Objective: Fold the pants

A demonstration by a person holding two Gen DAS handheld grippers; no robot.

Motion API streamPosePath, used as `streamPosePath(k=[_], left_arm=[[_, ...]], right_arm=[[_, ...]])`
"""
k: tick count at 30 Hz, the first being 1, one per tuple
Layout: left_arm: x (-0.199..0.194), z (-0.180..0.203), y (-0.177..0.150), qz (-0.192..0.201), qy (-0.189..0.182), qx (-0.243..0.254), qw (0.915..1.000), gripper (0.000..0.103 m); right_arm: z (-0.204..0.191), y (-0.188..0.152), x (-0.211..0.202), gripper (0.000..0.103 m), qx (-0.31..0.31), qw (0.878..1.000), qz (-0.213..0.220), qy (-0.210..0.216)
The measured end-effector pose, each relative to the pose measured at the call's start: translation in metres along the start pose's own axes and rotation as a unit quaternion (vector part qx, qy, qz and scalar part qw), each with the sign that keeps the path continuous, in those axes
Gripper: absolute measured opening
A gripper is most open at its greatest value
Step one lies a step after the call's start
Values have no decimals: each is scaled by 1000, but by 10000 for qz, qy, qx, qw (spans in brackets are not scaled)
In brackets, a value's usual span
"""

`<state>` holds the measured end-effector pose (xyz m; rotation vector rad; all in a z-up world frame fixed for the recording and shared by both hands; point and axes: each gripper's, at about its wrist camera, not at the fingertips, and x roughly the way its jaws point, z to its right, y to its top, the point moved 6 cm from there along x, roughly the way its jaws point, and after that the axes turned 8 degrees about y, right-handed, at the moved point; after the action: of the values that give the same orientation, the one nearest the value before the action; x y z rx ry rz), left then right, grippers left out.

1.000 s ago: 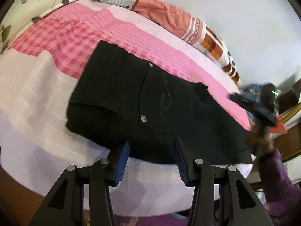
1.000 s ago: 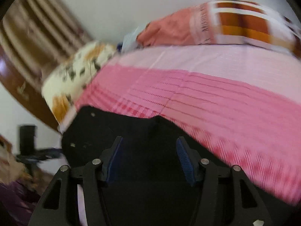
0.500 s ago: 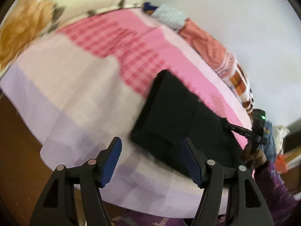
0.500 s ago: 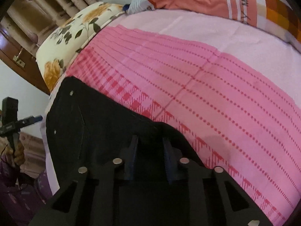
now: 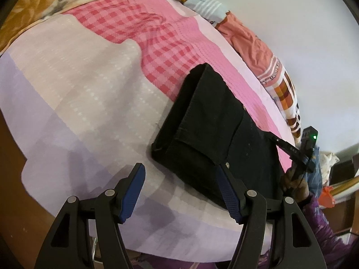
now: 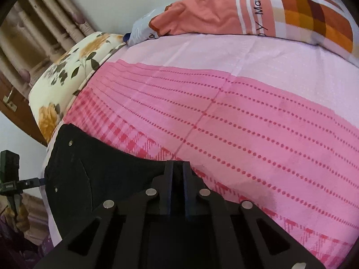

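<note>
The black pants lie folded on the pink and lilac bedspread. My left gripper is open and empty, hovering just in front of the pants' near left corner, its right finger next to the edge. My right gripper is shut on the far edge of the pants; it also shows in the left wrist view at the pants' right end.
A floral pillow lies at the left end of the bed. An orange checked blanket is bunched along the white wall. The bed's front edge drops off below my left gripper, with a wooden frame beneath.
My right gripper has closed onto the pants' edge. My left gripper has swung left and pulled back toward the pants' left corner, staying open.
</note>
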<state>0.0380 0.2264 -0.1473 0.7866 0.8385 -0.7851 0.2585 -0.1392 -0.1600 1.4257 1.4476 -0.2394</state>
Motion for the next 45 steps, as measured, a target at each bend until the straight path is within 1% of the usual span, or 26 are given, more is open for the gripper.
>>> streamPosePath(k=[3,6,8,9,10,12,13,15,16,18,20,21,25,26,28,31,32,33,34,36,37,38,39,41,44,45], left_arm=[[2,5,4,92,7,91,9999,67],[3,9,12,322,354,262,9985,66],[2,11,16,440,424,308,9977,66],[1,11,18,480,492,331,9971,67],[0,11,19,538,562,391,9962,66],[-2,11,21,623,729,465,9943,66],[-4,10,21,650,818,475,9934,66],[-6,9,23,684,829,435,9933,66],[-10,9,24,740,843,391,9929,67],[-17,11,26,841,841,371,9922,67],[-25,18,28,945,842,474,9908,66],[-27,24,29,978,850,588,9898,66],[-21,51,28,922,785,979,9878,67],[-16,59,27,874,745,1088,9874,67],[-7,71,25,780,678,1231,9870,67],[15,83,20,600,727,1444,9850,67],[21,84,19,551,805,1501,9838,68],[28,83,19,497,934,1550,9822,68],[35,80,18,427,1002,1549,9819,68],[41,76,17,360,953,1483,9837,68],[41,74,18,387,964,1448,9840,68],[41,72,19,401,954,1438,9842,68],[41,71,19,397,942,1423,9845,68],[40,70,20,378,911,1353,9859,68],[31,74,24,439,880,1350,9860,68],[26,78,25,507,854,1372,9855,68]], right_arm=[[2,2,3,6,61,10000,60,1],[3,4,2,6,63,9997,238,-66],[7,5,1,6,151,9993,345,-9],[9,7,-1,11,173,9990,395,-63],[12,8,-1,11,221,9990,392,-69],[21,10,-1,20,435,9984,364,52],[26,10,-3,20,560,9976,415,27],[38,12,-12,22,930,9936,630,70],[43,13,-24,22,1078,9901,883,137],[45,13,-41,22,1189,9855,1181,257],[35,9,-55,22,1098,9850,1254,447],[27,8,-59,22,979,9863,1224,509],[-19,-7,-52,22,193,9948,680,733],[-29,-12,-44,22,43,9963,483,706],[-37,-18,-23,22,-242,9987,108,435],[-28,-18,-5,20,-112,9997,43,199],[-22,-15,-3,13,73,9997,140,192],[-15,-13,-4,11,221,9993,222,193],[-8,-12,-4,11,397,9984,302,277],[12,-12,-9,11,943,9934,509,406],[19,-12,-12,15,1135,9905,594,499],[29,-14,-18,23,1465,9835,784,713],[39,-16,-26,23,1725,9773,955,774],[51,-24,-51,23,2086,9631,1413,944],[58,-56,-112,24,2307,9481,2051,764],[62,-78,-141,30,2409,9426,2236,593]])
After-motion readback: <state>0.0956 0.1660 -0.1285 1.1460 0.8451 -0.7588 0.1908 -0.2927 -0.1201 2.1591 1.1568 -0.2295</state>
